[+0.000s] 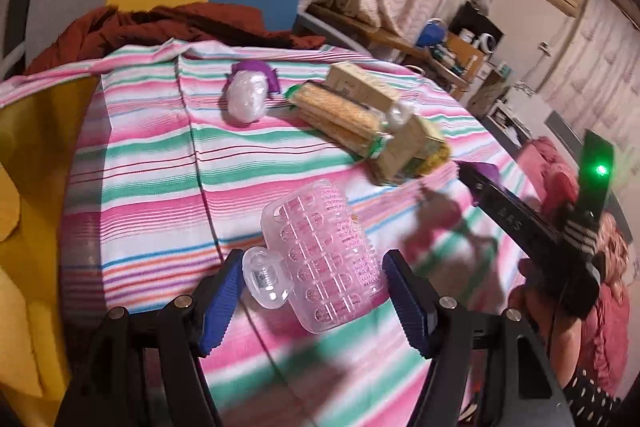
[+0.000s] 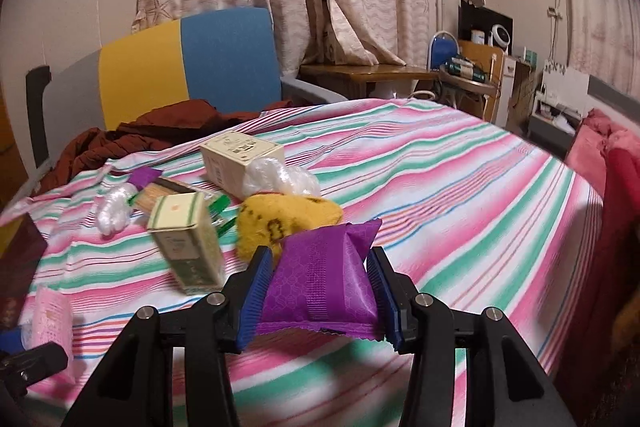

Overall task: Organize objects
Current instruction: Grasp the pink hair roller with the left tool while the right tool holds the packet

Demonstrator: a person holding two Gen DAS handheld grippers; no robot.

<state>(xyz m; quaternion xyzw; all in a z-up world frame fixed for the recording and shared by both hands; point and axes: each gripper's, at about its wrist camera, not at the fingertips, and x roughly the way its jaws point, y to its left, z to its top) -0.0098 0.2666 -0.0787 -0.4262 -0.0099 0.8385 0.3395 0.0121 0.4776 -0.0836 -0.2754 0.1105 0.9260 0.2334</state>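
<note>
Left gripper clamped on a clear plastic case, right gripper clamped on a purple packet, boxes on striped cloth

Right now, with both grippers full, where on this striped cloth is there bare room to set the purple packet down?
Bare striped cloth stretches right of the yellow sponge to the red fabric. Another free patch lies left of the clear plastic case. It is crowded around the cream boxes, toothpick packs and plastic wrap roll.
</note>
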